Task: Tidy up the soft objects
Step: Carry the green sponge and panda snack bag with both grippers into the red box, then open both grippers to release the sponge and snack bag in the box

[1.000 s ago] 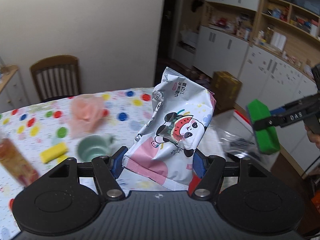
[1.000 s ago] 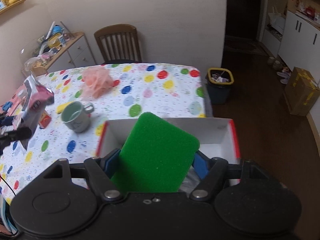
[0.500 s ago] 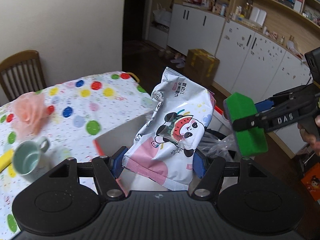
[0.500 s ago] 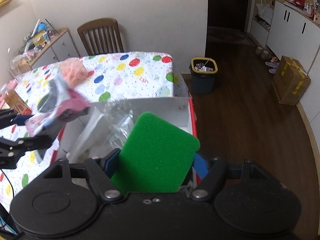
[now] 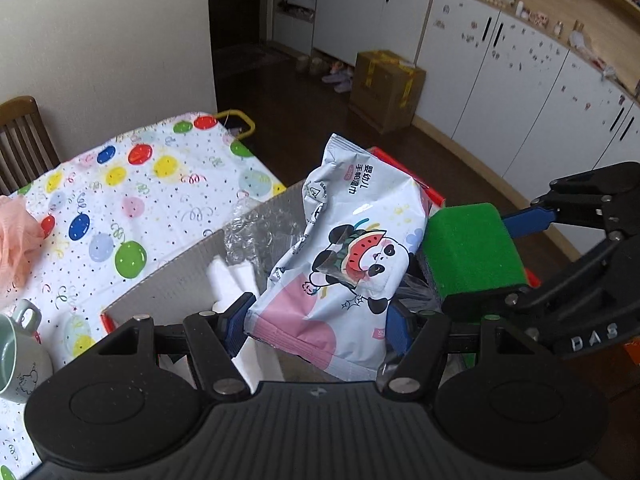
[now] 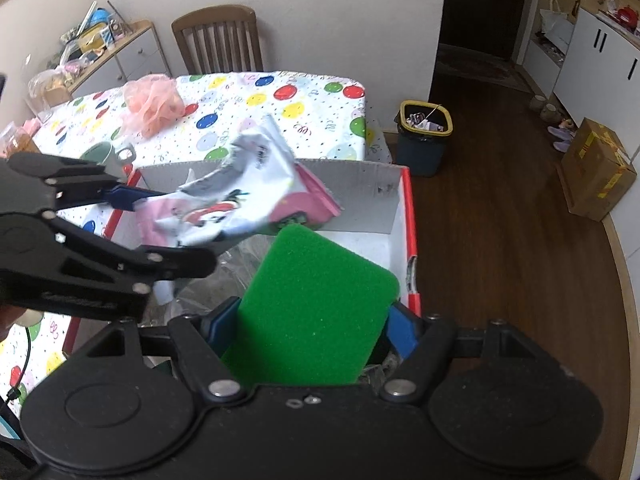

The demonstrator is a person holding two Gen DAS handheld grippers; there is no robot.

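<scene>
Balloon-print surface (image 5: 132, 184) on the left, open cardboard box (image 6: 360, 196) at its right edge; above the box the left gripper (image 5: 320, 320) pinches the panda wipes pack (image 5: 352, 256) between its jaws, the right gripper (image 6: 312, 320) clamping the green sponge (image 6: 316, 312) just beside it.

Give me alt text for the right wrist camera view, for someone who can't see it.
The right gripper clamps a green sponge above an open red-and-white cardboard box, while the left gripper holds a panda-print wipes pack over the same box. Behind lie a polka-dot tablecloth with a pink mesh pouf, a green mug and a wooden chair.
</scene>
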